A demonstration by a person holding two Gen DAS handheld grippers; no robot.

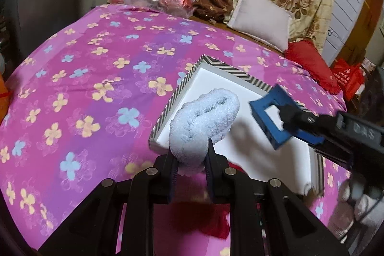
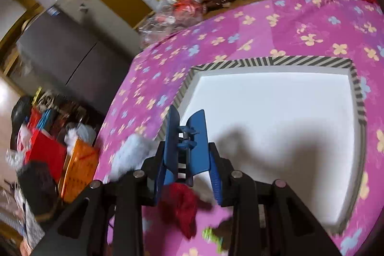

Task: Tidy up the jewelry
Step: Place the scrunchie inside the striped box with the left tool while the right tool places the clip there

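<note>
A fluffy pale-blue scrunchie point(image 1: 204, 121) is held between the narrowed jaws of the left gripper point(image 1: 190, 167), its lower end pinched by the pads and its loop standing up over the near left corner of the box point(image 1: 182, 85); a blue hair claw clip point(image 2: 186, 143) is clamped in the right gripper point(image 2: 189, 174), whose jaws are likewise drawn in close upon it, the clip's two wings being spread upward; in the left wrist view the same clip is seen over the white floor of the box, toward its right side. The box is shallow, white inside and edged in black-and-white stripes; it is laid on a pink flowered bedspread point(image 1: 96, 64). A red scrunchie point(image 2: 180, 205) is seen on the bedspread just before the box, beneath the grippers; a small green item beside it is too blurred to be told. Pillows point(image 1: 261, 18) are piled at the far edge of the bed.
</note>
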